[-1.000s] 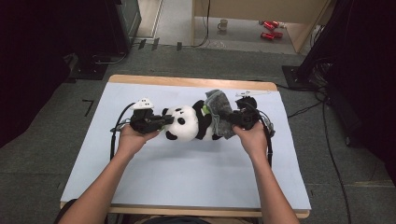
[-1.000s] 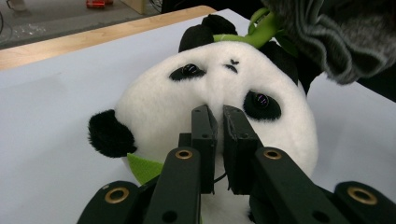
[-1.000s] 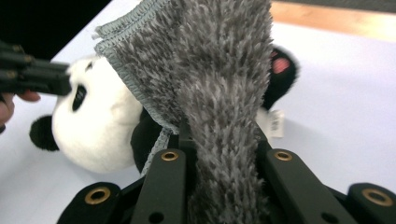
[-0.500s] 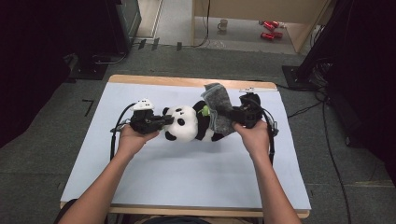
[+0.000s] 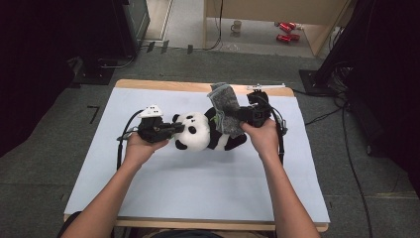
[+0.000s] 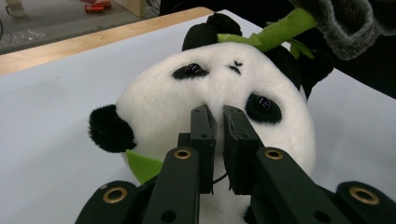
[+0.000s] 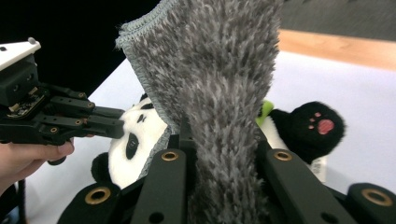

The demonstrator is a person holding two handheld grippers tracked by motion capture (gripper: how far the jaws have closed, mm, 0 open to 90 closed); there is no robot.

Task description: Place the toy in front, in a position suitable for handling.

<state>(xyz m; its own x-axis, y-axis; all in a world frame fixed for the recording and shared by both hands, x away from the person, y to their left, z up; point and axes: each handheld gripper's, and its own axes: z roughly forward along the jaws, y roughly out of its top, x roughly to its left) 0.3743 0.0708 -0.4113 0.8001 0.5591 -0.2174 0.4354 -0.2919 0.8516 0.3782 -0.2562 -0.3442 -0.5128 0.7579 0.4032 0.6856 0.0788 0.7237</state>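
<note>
A black-and-white panda plush [image 5: 205, 131] lies on its back mid-table on the white sheet [image 5: 198, 188]. My left gripper [image 5: 179, 128] comes from the left, and its jaws are pinched together on the middle of the panda's face [image 6: 159, 98], between the eyes [image 6: 219, 116]. A green felt leaf [image 6: 280, 28] sticks out by the panda's ear. My right gripper [image 5: 236, 116] is shut on a grey fuzzy cloth [image 5: 224, 101] that stands upright over the panda's belly. That cloth [image 7: 219, 84] hides the right jaw tips [image 7: 219, 135]. Behind it lie the panda's head [image 7: 135, 140] and a black paw [image 7: 310, 128].
A wooden table edge [image 5: 163, 85] runs along the far side, with a thin white tool [image 5: 265, 87] lying on it. Cables [image 5: 322, 116] trail off the right side. Dark equipment stands at the left and right, and a mug [image 5: 236, 25] sits on the floor beyond.
The right gripper has lifted the grey cloth a little higher and toward the far side, so it stands more upright. The left gripper has stayed on the panda's face.
</note>
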